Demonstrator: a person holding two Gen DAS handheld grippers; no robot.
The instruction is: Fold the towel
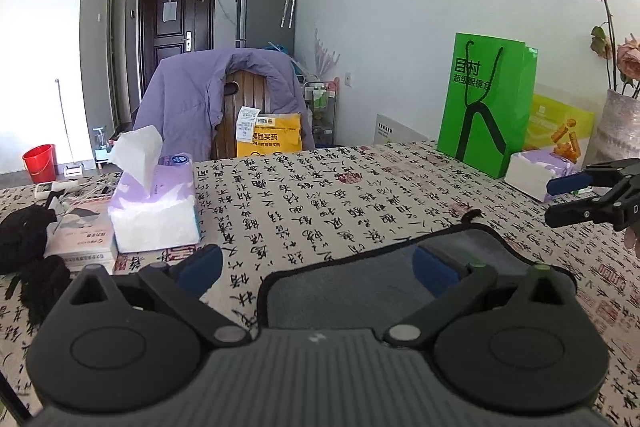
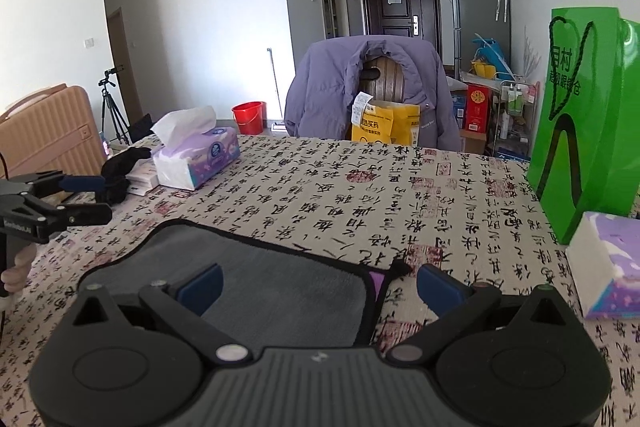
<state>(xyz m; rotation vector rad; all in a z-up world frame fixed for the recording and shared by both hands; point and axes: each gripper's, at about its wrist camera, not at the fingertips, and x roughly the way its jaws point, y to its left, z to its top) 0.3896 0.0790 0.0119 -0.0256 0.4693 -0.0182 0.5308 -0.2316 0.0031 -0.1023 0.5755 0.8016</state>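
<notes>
A dark grey towel (image 1: 360, 287) with black edging lies folded flat on the calligraphy-print tablecloth; it also shows in the right wrist view (image 2: 280, 283). My left gripper (image 1: 316, 267) is open and empty, hovering over the towel's left end. My right gripper (image 2: 320, 281) is open and empty over the towel's right end, where a purple tag and black loop (image 2: 396, 269) stick out. Each gripper shows in the other's view, the right one (image 1: 560, 199) at the right edge, the left one (image 2: 100, 197) at the left edge, both open.
A purple tissue box (image 1: 154, 203) and black cloth (image 1: 24, 239) sit at the left. A green paper bag (image 1: 486, 103), a second tissue pack (image 2: 612, 267) and a vase (image 1: 618, 131) stand at the right. A chair with a purple jacket (image 2: 360, 87) is behind the table.
</notes>
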